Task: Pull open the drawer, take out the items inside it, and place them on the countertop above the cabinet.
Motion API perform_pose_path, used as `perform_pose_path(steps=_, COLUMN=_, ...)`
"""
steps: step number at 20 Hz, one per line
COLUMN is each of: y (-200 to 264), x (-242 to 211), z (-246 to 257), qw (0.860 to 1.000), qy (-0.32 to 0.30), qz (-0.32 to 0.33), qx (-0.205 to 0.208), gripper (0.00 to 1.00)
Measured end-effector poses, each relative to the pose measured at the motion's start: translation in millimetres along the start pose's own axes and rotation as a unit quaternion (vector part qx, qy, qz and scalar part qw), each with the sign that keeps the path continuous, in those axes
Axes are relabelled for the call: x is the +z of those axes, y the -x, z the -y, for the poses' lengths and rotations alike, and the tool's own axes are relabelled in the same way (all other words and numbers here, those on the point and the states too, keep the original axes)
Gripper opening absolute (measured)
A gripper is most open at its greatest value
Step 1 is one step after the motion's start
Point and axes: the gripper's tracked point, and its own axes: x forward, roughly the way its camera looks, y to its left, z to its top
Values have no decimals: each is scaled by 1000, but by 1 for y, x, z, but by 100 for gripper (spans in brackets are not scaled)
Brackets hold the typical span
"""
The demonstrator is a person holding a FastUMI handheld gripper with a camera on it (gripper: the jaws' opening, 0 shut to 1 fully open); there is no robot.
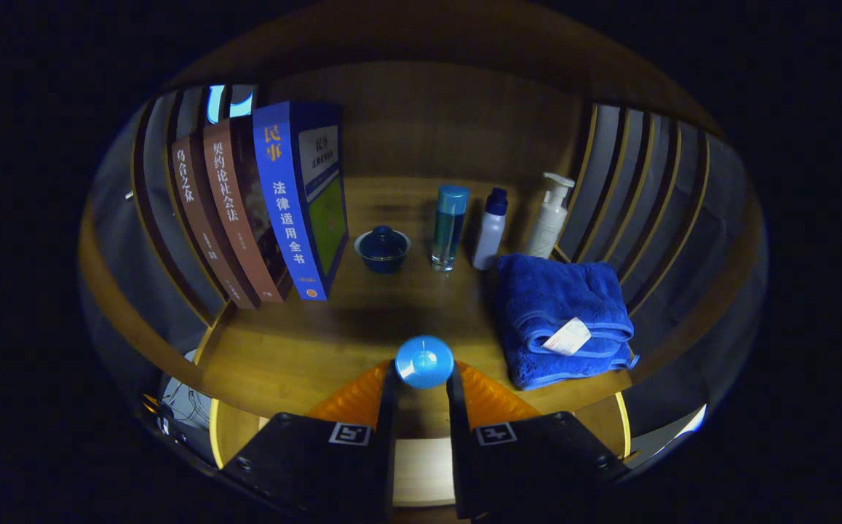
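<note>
I hold a small blue round-topped object (pixel 424 361) pinched between my jaws (pixel 424 378), both fingers pressing on its sides. From this angle only its domed top shows, so whether it is a cap, a lid or a ball I cannot tell. It sits at the near edge of the tabletop (pixel 304 349), with the open drawer (pixel 421 466) below and behind my fingers at 6 o'clock, its pale inside showing between them.

My judgement is that I am carrying this thing up from the drawer and am about to set it down. To do that well, I should move it forward towards 12 o'clock over the bare wood until it is clear of the edge, lower it until it touches, and only then spread the jaws (a round thing let go early will roll). The free patch just ahead of me is the best spot. The folded blue towel (pixel 562 320) at 2 o'clock lies close, so I should keep left of it.

Further on, well beyond my fingers, stand a dark blue lidded cup (pixel 383 249) at 11 o'clock, a clear bottle with a teal cap (pixel 450 227) at 12, a white bottle with a dark cap (pixel 491 229) just beside it, and a white pump bottle (pixel 550 217) at 1. Three upright books (pixel 260 211) lean at 10 o'clock. None of these is in my way.

As for pose, I point level and straight into the shelf recess, fingers side by side, neither tilted nor rolled.
</note>
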Motion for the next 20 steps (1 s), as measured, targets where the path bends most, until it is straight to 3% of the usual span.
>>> perform_pose_path(steps=3, y=-3, x=-8, z=-2, qw=1000, qy=10, qz=-16, qx=-8, gripper=37)
perform_pose_path(steps=9, y=-33, x=-39, z=-13, qw=996, qy=-3, qz=-84, qx=20, gripper=41)
perform_pose_path(steps=13, y=-39, x=-46, z=-8, qw=996, qy=-2, qz=-91, qx=9, gripper=48)
perform_pose_path(steps=15, y=-30, x=-46, z=-8, qw=996, qy=1, qz=-90, qx=4, gripper=57)
perform_pose_path(steps=18, y=-5, x=-36, z=-6, qw=999, qy=10, qz=-51, qx=-7, gripper=100)
perform_pose_path(steps=20, y=23, x=-26, z=-7, qw=1000, qy=8, qz=-3, qx=-8, gripper=100)
